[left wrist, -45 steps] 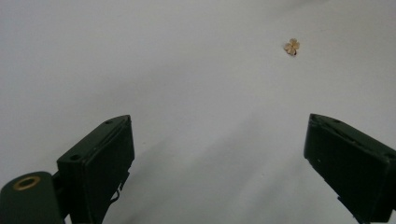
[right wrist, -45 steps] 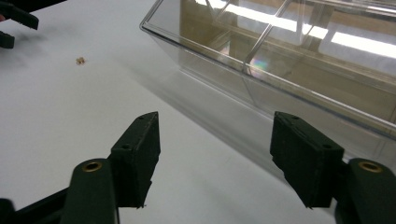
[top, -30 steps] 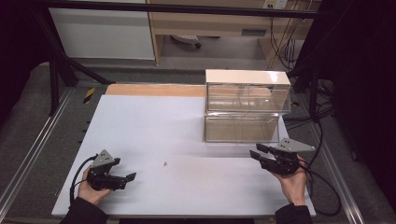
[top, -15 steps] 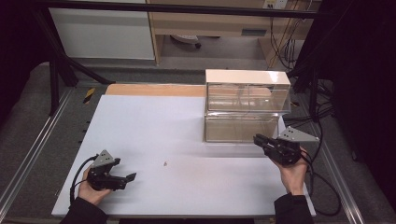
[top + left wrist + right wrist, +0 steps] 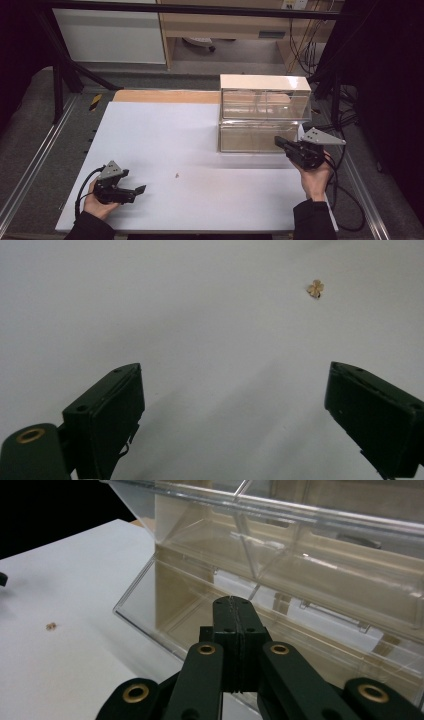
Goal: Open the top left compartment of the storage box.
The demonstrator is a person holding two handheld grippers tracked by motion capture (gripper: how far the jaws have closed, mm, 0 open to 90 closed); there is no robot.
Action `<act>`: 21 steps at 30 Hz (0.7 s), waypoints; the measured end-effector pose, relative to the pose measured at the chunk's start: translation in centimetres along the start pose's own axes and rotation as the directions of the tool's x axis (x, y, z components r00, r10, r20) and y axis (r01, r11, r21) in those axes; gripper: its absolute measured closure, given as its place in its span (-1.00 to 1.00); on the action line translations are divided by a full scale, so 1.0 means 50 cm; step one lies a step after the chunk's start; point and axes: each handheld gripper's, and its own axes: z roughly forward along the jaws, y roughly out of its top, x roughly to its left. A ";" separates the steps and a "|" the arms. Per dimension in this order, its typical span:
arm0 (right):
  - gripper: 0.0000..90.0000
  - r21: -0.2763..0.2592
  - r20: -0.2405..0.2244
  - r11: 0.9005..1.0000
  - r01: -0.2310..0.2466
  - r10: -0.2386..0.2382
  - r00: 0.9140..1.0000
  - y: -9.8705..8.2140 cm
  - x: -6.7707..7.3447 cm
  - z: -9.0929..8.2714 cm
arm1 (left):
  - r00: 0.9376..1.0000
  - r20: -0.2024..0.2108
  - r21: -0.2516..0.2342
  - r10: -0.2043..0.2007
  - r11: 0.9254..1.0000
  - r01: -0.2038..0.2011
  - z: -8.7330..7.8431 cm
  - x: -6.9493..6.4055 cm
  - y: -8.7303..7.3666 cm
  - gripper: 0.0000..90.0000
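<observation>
Left gripper (image 5: pixel 122 191) sits low at the near left of the white counter (image 5: pixel 165 135), held in the left hand (image 5: pixel 97 202). Its fingers (image 5: pixel 107 415) are spread wide, nothing between them, only bare counter surface. Cable loops off its left side. Grey three-cornered plate on top.

A small tan speck (image 5: pixel 177 175) lies on the counter ahead and to the right of the left gripper, apart from it; in the left gripper view it looks like a tiny lobed crumb (image 5: pixel 315 288) beyond the fingers.

Right gripper (image 5: pixel 282 144) is at the near right, held in the right hand (image 5: pixel 315 181), dark sleeve at the wrist. Its fingers (image 5: pixel 234 630) are pressed together, nothing held between them. Tips point at the lower right front of the clear plastic drawer unit (image 5: pixel 262 117), just beside it; cannot tell if touching.

The drawer unit stands at the right of the counter, two clear tiers stacked, pale top. The lower drawer front (image 5: pixel 165 605) slants outward.

Beyond the white sheet, a wooden strip (image 5: pixel 165 96) runs along the far edge.
</observation>
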 end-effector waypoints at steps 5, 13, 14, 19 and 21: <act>1.00 -0.010 0.018 1.000 0.005 -0.005 1.000 0.015 -0.006 0.006 | 1.000 0.000 0.000 0.002 1.000 -0.002 0.000 0.000 0.000 -0.80; 1.00 -0.020 0.033 1.000 -0.006 0.006 0.999 0.026 -0.016 0.019 | 1.000 0.000 -0.001 0.004 1.000 -0.004 0.000 -0.001 0.000 -0.80; 1.00 -0.018 0.035 1.000 -0.006 0.007 0.999 0.026 -0.017 0.019 | 1.000 0.000 0.000 0.004 1.000 -0.004 0.000 0.000 0.000 -0.80; 1.00 -0.021 0.051 1.000 -0.008 0.010 0.999 0.028 -0.023 0.026 | 1.000 0.000 -0.001 0.005 1.000 -0.005 0.000 -0.001 0.000 -0.80; 1.00 -0.025 0.055 1.000 -0.008 0.010 0.998 0.030 -0.024 0.028 | 1.000 0.000 -0.002 0.004 1.000 -0.004 0.000 -0.001 0.000 -0.80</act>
